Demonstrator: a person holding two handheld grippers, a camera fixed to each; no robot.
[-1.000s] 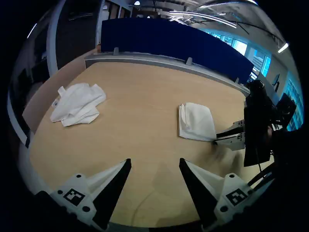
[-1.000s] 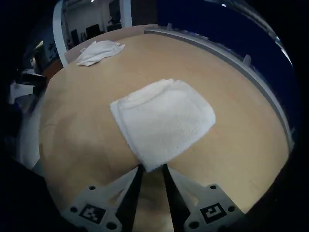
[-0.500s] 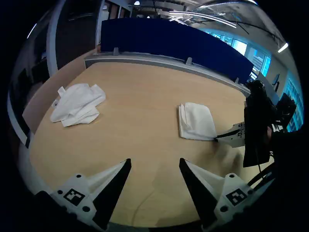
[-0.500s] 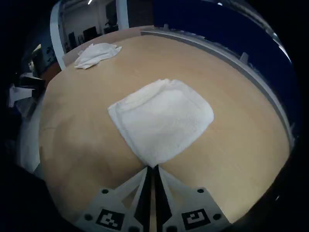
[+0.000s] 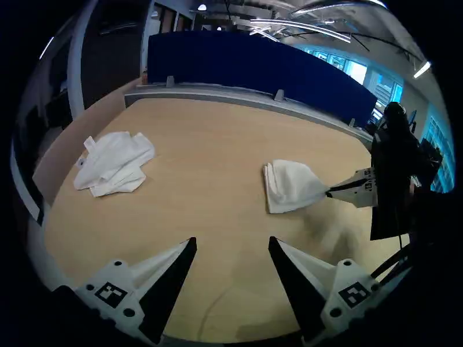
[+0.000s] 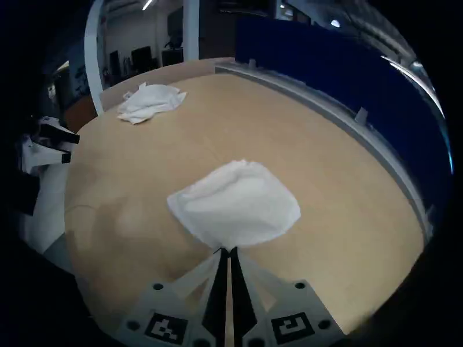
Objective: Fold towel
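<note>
Two views, one soft load.

Left gripper view: left gripper (image 5: pixel 231 242) has fingers spread wide, empty, low over light wooden tabletop (image 5: pixel 202 139). Right of centre lies folded white terry towel (image 5: pixel 286 186). Right gripper (image 5: pixel 334 191) nips its near corner, which is drawn to a peak. Crumpled white cloth (image 5: pixel 113 163) well apart at far left. Side-on angle reveals the lift (judgement: light, limp, layers likely to slide).

Right gripper view: fingers pressed together on that corner. Stacked edges plain along towel's left side. Best hold: corner through all layers, second grip at opposite corner.

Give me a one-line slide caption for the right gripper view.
Right gripper pinches a corner of the folded white towel on the wooden table; a crumpled towel lies beyond.
</note>
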